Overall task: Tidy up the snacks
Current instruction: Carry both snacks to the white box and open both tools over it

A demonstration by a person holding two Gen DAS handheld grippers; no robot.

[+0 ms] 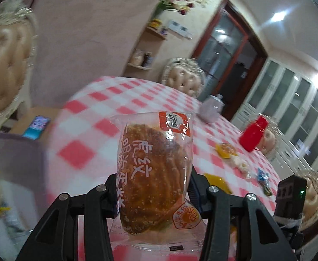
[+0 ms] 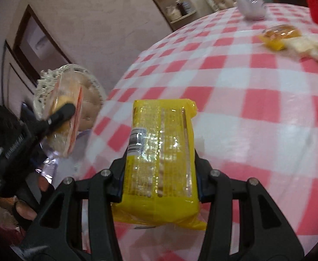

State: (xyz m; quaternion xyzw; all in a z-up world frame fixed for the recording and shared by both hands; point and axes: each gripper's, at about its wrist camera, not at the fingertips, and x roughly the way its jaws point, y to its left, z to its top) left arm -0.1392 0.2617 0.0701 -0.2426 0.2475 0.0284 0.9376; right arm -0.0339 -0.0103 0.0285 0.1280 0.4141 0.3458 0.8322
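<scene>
- Plainly, this is the carry step: both hands are loaded and held above the tabletop [image 2: 256, 100], with the checked cloth blurred beneath them.
- On the left side, the left gripper [image 1: 152, 187] has its fingers closed partway on a clear-wrapped brown bread [image 1: 152, 169], which stands upright between them, off the cloth.
- A grey bin [image 1: 13, 152], seemingly with snacks already in it, sits at the left edge of that view; it looks like the drop-off.
- The right gripper [image 2: 159, 174] grips a yellow packet [image 2: 161, 152] the same way, fingers partly closed on its sides.
- Further right, loose snacks [image 2: 280, 37] lie on the cloth, unsorted.
- Next, I judge, each packet must be brought over the bin before the fingers open.
</scene>
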